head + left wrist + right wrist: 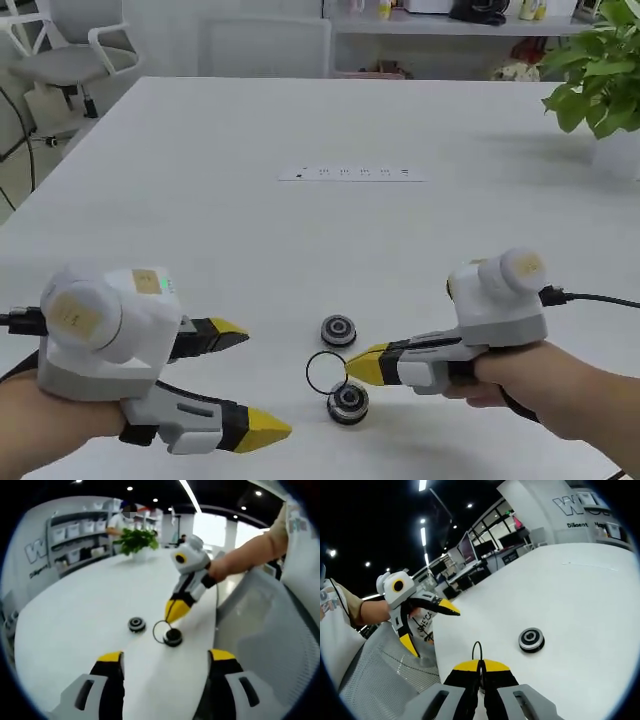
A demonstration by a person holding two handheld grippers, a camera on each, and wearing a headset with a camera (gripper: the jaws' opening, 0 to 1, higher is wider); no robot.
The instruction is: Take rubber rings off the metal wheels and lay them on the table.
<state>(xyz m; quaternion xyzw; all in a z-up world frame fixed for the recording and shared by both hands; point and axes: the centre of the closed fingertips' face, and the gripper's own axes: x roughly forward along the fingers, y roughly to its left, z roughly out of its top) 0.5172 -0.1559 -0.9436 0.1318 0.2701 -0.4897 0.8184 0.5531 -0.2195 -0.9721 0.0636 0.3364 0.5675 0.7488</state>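
Pinching the thin black rubber ring [309, 368] beside the nearer round metal wheel [348, 402], the right gripper [352, 366] seemed ready to lay it down; the left gripper [266, 382] hung wide open.

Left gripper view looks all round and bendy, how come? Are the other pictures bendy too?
Left gripper view: the fisheye lens curves the table and bulges the right gripper. Right gripper view: same bend; the rubber ring is a thin dark line, the ceiling dark around bright ceiling lights. Head view: straight, soft even light, faint shadows.
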